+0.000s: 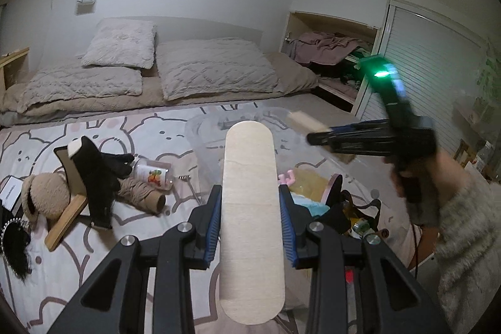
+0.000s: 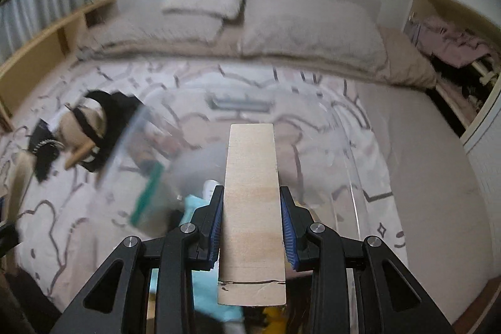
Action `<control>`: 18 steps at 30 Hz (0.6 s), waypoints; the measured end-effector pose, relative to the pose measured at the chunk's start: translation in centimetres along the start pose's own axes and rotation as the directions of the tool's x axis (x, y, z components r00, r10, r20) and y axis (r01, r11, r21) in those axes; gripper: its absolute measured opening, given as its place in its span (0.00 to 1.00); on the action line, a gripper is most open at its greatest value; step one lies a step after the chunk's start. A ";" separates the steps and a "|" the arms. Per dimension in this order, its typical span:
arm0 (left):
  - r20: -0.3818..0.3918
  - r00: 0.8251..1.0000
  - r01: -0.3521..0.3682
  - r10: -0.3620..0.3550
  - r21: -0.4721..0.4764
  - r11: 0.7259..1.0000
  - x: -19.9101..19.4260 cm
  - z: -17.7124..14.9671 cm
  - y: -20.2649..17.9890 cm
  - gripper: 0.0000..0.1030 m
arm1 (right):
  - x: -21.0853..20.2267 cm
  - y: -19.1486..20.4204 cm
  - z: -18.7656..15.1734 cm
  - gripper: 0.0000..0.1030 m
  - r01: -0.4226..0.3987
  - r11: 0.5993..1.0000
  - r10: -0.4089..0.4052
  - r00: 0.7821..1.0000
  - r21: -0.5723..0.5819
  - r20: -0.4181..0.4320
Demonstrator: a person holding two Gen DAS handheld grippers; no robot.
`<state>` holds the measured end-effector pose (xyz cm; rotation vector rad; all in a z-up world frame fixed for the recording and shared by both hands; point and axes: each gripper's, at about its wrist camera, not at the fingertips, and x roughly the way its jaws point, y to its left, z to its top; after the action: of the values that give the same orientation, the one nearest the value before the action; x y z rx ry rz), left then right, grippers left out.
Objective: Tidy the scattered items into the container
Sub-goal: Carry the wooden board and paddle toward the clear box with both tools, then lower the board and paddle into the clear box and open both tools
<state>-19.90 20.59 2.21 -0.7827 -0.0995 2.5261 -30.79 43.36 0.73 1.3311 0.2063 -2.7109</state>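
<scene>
Left gripper (image 1: 250,227) clamped on a rounded wooden plank (image 1: 250,208), blue pads (image 1: 214,224) pressing both long edges, plank jutting forward over the near end of the clear tub (image 1: 206,140). Right gripper (image 2: 252,224) likewise clamped, on a square-ended wooden board (image 2: 252,202) with a crack across its near end. Seen from the left wrist, right gripper (image 1: 316,138) up at the right, over the tub, held in a hand (image 1: 416,177) with a fuzzy sleeve (image 1: 463,240), green light glowing on its body, board end (image 1: 305,119) poking out, blurred.

Tub sitting on the cartoon-print bedspread (image 1: 94,255), already holding a jumble at its near end: something pink, something light blue, a yellowish bag, dark bits; not clear enough to name more. From the right wrist, tub wall (image 2: 350,171) curving round the board, teal and light-blue items blurred inside.

Left of the tub, lying on the spread: clear bottle (image 1: 153,172) on its side, beige roll (image 1: 141,196) beside it, black glove (image 1: 97,177) draped over a wooden frame (image 1: 67,218), tan plush (image 1: 43,196), black fringed thing (image 1: 15,243) at the edge. Pillows (image 1: 122,43) stacked at the head of the bed.
</scene>
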 end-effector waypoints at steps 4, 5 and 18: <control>0.003 1.000 -0.003 0.003 0.011 1.000 0.7 0.8 0.0 0.33 | 3.3 -0.6 1.1 0.32 0.024 1.000 -0.026 0.994 -0.013 -0.103; 0.003 1.000 -0.003 0.003 0.013 1.000 0.9 1.0 0.0 0.33 | 4.1 -0.6 1.2 0.32 0.049 0.998 -0.053 0.991 -0.031 -0.127; -0.039 0.998 0.049 -0.047 0.065 0.997 5.3 4.9 -2.1 0.33 | 8.5 -2.3 0.4 0.32 0.162 0.979 -0.185 0.961 -0.123 -0.207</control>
<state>-25.50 25.29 4.00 -0.7919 -0.0219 2.4551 -36.63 45.18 -5.56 1.6490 0.5017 -2.6412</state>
